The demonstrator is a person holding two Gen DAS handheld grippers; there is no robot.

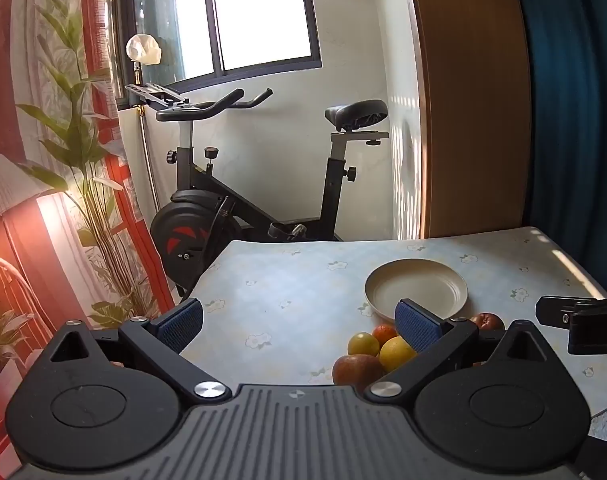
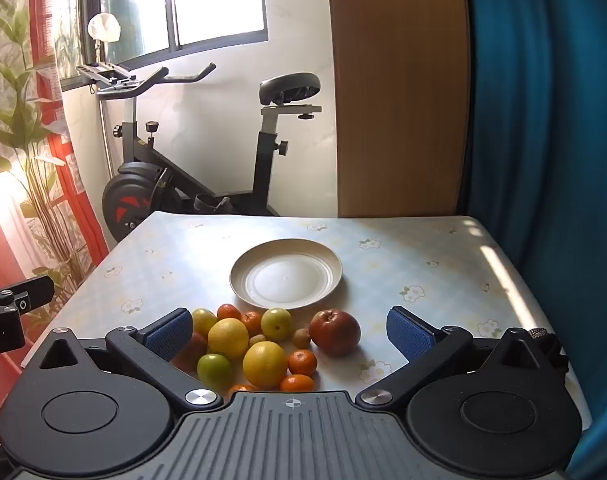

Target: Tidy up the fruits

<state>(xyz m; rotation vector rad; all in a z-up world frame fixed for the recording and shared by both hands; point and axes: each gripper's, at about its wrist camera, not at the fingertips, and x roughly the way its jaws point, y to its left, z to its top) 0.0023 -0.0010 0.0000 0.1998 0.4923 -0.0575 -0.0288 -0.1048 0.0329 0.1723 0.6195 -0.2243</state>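
Legible text is limited to fragments. In the left wrist view, "DA" appears on the right gripper (image 1: pixel 595 330) body at the right edge. In the right wrist view, "AI" appears on the left gripper (image 2: pixel 1 330) body at the left edge.

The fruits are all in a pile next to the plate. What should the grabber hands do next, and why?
Probably the right gripper should dip forward and close on the red apple. Its jaws are wide open with nothing in them, the apple sits a bit apart from the heap, and the plate just behind holds no fruit yet. The left gripper is open too, but points mostly at bare table.
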